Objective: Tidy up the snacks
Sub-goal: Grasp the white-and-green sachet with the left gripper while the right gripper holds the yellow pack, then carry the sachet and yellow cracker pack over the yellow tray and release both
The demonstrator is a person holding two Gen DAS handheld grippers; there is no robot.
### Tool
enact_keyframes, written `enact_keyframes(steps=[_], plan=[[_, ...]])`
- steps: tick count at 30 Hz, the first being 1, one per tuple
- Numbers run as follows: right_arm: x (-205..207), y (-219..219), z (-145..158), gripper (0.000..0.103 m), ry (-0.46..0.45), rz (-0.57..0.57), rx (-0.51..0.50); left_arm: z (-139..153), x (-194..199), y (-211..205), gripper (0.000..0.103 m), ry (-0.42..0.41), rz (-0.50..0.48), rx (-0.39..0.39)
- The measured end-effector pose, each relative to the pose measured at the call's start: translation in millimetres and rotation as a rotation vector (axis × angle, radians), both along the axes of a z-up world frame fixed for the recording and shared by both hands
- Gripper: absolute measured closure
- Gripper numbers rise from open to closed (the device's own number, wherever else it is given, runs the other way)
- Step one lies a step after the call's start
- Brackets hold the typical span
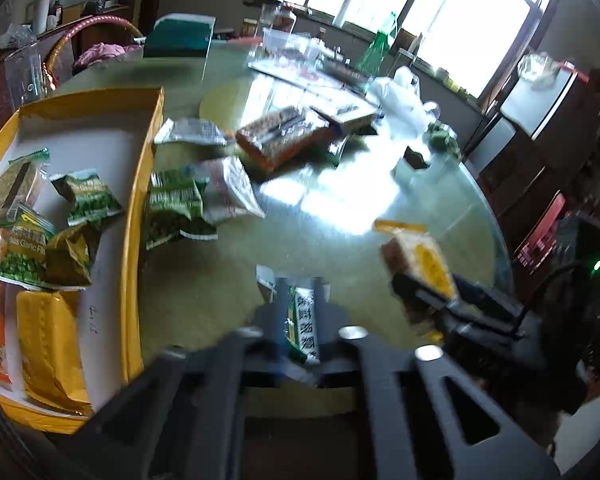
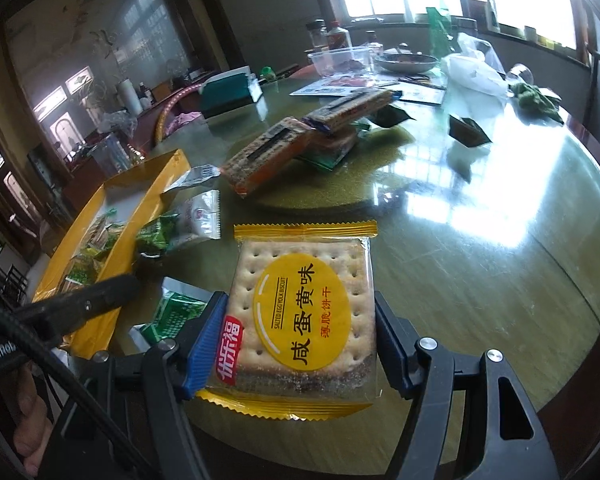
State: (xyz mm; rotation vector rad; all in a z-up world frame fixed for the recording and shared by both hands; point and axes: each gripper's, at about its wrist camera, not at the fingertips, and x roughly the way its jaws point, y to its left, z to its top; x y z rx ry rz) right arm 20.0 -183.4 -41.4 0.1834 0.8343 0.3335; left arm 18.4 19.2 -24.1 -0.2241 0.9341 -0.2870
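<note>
My left gripper is shut on a thin green-and-white snack packet, held above the green glass table. My right gripper is shut on a yellow salted egg yolk biscuit pack; the pack also shows at the right of the left wrist view. A yellow box lid lies at the left and holds several green pea packets and a yellow pack. More packets lie on the table beside the box. The left gripper's packet appears in the right wrist view.
Long cracker packs lie stacked on the round turntable in the middle. White plastic bags, a clear tub, bottles and a teal box crowd the far side. A dark packet sits at the right.
</note>
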Motion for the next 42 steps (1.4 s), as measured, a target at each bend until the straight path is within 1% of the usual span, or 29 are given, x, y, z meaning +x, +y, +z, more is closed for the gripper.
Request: enact_keyframes(steps=[2, 4, 8, 11, 14, 15, 16, 19, 20, 21, 22, 23, 25, 28, 30, 34, 37, 42], plan=[[1, -6, -2, 0.034, 0.011, -0.019, 0.002, -4, 0, -5, 0.042, -0.006, 0.000, 0.031], [2, -15, -3, 0.034, 0.017, -0.041, 0.000, -7, -1, -10, 0.042, -0.017, -0.008, 0.068], [0, -26, -2, 0.034, 0.017, -0.066, 0.012, -20, 2, -26, 0.042, 0.012, -0.074, 0.120], [1, -29, -3, 0.034, 0.017, -0.067, 0.018, -28, 3, -34, 0.042, 0.015, -0.098, 0.166], [1, -28, -4, 0.034, 0.021, -0.061, 0.024, -34, 7, -37, 0.045, 0.033, -0.096, 0.188], [1, -27, -4, 0.034, 0.021, -0.059, 0.025, -34, 7, -37, 0.049, 0.018, -0.081, 0.207], [1, -27, -4, 0.034, 0.020, -0.057, 0.026, -34, 7, -37, 0.055, 0.013, -0.072, 0.222], [1, -28, -4, 0.034, 0.021, -0.056, 0.026, -36, 6, -39, 0.057, -0.016, -0.064, 0.252], [1, -28, -4, 0.034, 0.022, -0.056, 0.026, -36, 5, -40, 0.062, -0.030, -0.059, 0.273], [1, -28, -4, 0.034, 0.022, -0.056, 0.026, -36, 3, -40, 0.069, -0.047, -0.051, 0.281], [1, -28, -4, 0.034, 0.021, -0.055, 0.026, -36, 4, -39, 0.082, -0.047, -0.051, 0.280], [1, -28, -4, 0.034, 0.019, -0.054, 0.027, -34, 4, -37, 0.085, -0.038, -0.054, 0.274], [1, -28, -4, 0.034, 0.019, -0.052, 0.027, -29, 3, -34, 0.089, -0.036, -0.061, 0.235], [1, -28, -4, 0.034, 0.018, -0.047, 0.027, -23, 1, -28, 0.090, -0.048, -0.047, 0.192], [1, -27, -3, 0.034, 0.016, -0.044, 0.028, -17, -2, -23, 0.090, -0.055, -0.044, 0.149], [0, -22, 0, 0.034, 0.010, -0.030, 0.028, 4, -10, -10, 0.090, -0.089, -0.025, 0.078], [-1, -13, 4, 0.034, -0.002, -0.010, 0.033, 22, -15, 6, 0.090, -0.120, 0.008, 0.037], [-2, 11, 16, 0.034, -0.027, 0.050, 0.040, 47, -20, 46, 0.090, -0.170, 0.098, -0.012]])
